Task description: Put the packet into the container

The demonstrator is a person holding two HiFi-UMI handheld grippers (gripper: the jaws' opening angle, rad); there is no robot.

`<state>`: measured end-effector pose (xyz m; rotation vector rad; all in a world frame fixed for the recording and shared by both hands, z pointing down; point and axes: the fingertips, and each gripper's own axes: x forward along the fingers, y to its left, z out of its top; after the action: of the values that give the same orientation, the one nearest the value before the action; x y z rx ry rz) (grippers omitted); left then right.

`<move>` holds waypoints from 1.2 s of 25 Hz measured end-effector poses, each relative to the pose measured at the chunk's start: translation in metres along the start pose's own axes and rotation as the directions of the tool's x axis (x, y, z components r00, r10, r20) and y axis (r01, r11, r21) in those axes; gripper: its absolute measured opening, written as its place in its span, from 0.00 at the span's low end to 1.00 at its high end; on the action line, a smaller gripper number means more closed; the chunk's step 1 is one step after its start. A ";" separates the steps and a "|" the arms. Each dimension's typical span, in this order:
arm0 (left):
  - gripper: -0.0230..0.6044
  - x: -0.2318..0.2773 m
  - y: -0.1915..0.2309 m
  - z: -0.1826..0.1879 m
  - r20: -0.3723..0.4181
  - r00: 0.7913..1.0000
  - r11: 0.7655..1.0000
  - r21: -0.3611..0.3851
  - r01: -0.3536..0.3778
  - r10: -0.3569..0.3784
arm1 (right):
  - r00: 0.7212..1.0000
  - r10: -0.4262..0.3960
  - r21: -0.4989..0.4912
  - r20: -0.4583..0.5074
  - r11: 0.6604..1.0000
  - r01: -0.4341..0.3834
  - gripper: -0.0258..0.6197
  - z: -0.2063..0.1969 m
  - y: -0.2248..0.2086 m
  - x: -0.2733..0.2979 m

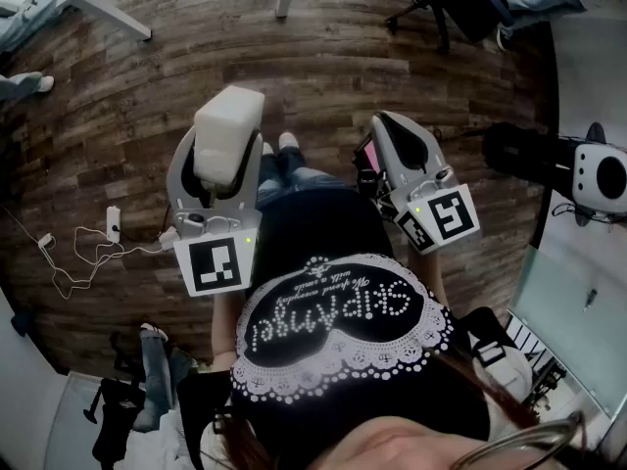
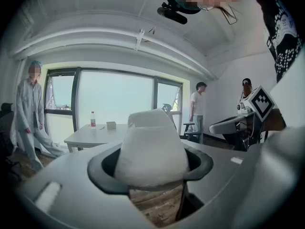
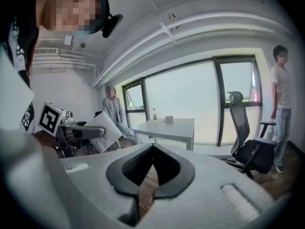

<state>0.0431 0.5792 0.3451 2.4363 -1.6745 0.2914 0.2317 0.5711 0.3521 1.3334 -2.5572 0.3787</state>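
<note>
In the head view, the left gripper [image 1: 217,179] holds the white packet [image 1: 228,125]. Its jaws stand wide and press on the two sides of the packet. The far end of the packet sticks out beyond the jaws, above the wooden floor [image 1: 323,67]. The right gripper [image 1: 387,130] is to the right of the packet and apart from it, with its jaws together. A thin white cable [image 1: 78,253] lies on the floor, well to the left of the packet. A black office chair [image 1: 460,3] stands beyond the packet, to the right.

In the left gripper view, the packet [image 2: 151,142] fills the gap between the two dark pads [image 2: 106,168] and touches both. Behind the packet, to its left, is a white table [image 2: 95,133] that carries a bottle [image 2: 92,119] and a small box [image 2: 111,125]. To the right of the packet, the marker cube [image 2: 261,104] of the right gripper shows.

In the right gripper view, the dark pads [image 3: 133,168] of the right gripper [image 3: 151,151] meet at their tips, and nothing is between them. The packet [image 3: 106,131] is at the left, tilted, in the left gripper. The table [image 3: 167,128] is to the right of the packet, and an office chair [image 3: 245,147] is further right.
</note>
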 end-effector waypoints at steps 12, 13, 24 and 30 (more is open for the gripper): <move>0.49 0.000 0.006 -0.003 -0.005 1.000 1.000 -0.021 -0.005 0.005 | 1.000 -0.003 -0.003 -0.007 1.000 0.003 0.03 0.000 -0.001 0.002; 0.49 0.000 0.006 -0.003 -0.005 1.000 1.000 -0.017 -0.006 0.006 | 1.000 0.001 -0.003 -0.005 1.000 -0.001 0.03 0.000 -0.001 0.003; 0.49 0.021 -0.010 -0.033 -0.024 0.999 0.998 -0.049 0.045 -0.046 | 0.987 0.158 0.014 0.044 0.987 -0.158 0.03 -0.016 0.017 0.038; 0.49 0.040 -0.023 -0.013 0.017 1.000 0.999 -0.038 0.015 -0.014 | 0.965 0.258 -0.016 0.051 0.966 -0.257 0.03 -0.014 0.016 0.041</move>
<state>0.0776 0.5539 0.3669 2.4287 -1.6522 0.2357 0.1963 0.5531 0.3762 1.0206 -2.7807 0.3819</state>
